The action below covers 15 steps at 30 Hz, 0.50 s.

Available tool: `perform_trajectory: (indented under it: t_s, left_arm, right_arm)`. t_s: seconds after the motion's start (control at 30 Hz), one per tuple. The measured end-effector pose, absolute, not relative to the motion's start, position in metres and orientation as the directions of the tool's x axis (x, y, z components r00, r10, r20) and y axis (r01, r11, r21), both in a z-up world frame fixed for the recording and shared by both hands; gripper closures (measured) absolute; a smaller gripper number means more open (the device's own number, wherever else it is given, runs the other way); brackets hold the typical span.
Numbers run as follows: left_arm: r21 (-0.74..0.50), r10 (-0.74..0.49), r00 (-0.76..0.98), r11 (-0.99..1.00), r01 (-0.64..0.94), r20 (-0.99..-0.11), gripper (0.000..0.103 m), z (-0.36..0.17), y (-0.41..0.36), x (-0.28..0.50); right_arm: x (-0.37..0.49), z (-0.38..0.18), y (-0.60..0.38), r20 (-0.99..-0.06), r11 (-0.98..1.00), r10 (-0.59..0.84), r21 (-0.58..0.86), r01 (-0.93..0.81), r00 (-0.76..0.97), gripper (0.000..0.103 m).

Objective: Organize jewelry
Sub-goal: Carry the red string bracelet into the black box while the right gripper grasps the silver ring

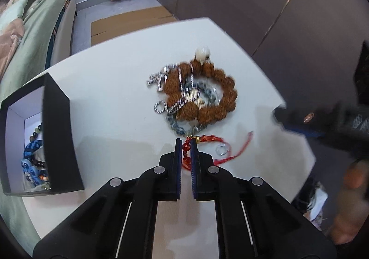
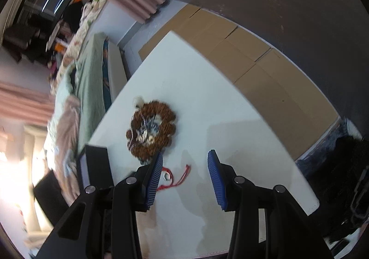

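Left wrist view: left gripper low over the white table, jaws clenched on a strand of red beads running between the blue pads. Attached to that strand, a red cord trailing rightward across the tabletop, with a small silver ring lying inside its loop. Just beyond the fingertips, a heap of jewelry: a brown seed-bead bracelet with a white bead at its far side, a grey-blue bead strand curling out from under its near edge, silver chains draped over and beside its left side. Far left on the table, a black box with a white interior, several beaded pieces already inside, blue ones among them. At the right edge, a dark blurred shape, probably the other gripper.

Right wrist view: right gripper hovering above the table, jaws released and spread wide, nothing between the pads. Beyond and left of the fingertips, the brown bracelet with the tangled chains in its middle, smeared by motion. Red cord and silver ring just past the left pad. Black box at lower left, near the table's edge. Cardboard sheets on the floor beyond the table, a green-covered bed to the left.
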<state>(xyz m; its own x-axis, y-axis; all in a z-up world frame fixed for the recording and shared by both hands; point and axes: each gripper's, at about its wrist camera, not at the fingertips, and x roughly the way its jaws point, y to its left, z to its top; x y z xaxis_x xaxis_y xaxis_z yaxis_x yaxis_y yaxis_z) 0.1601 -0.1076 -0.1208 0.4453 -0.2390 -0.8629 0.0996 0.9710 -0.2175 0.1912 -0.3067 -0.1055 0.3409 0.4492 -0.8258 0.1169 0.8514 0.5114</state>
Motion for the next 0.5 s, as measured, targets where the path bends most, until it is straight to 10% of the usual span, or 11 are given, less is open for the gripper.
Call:
perform_trajectory:
  t_s: [0.5]
  left_arm:
    - [-0.378, -0.35, 0.545, 0.924, 0.065, -0.762, 0.095, -0.073, -0.05, 0.15]
  right_arm:
    - [0.18, -0.109, -0.239, -0.882, 0.925, 0.376, 0.375, -0.059, 0.283, 0.071]
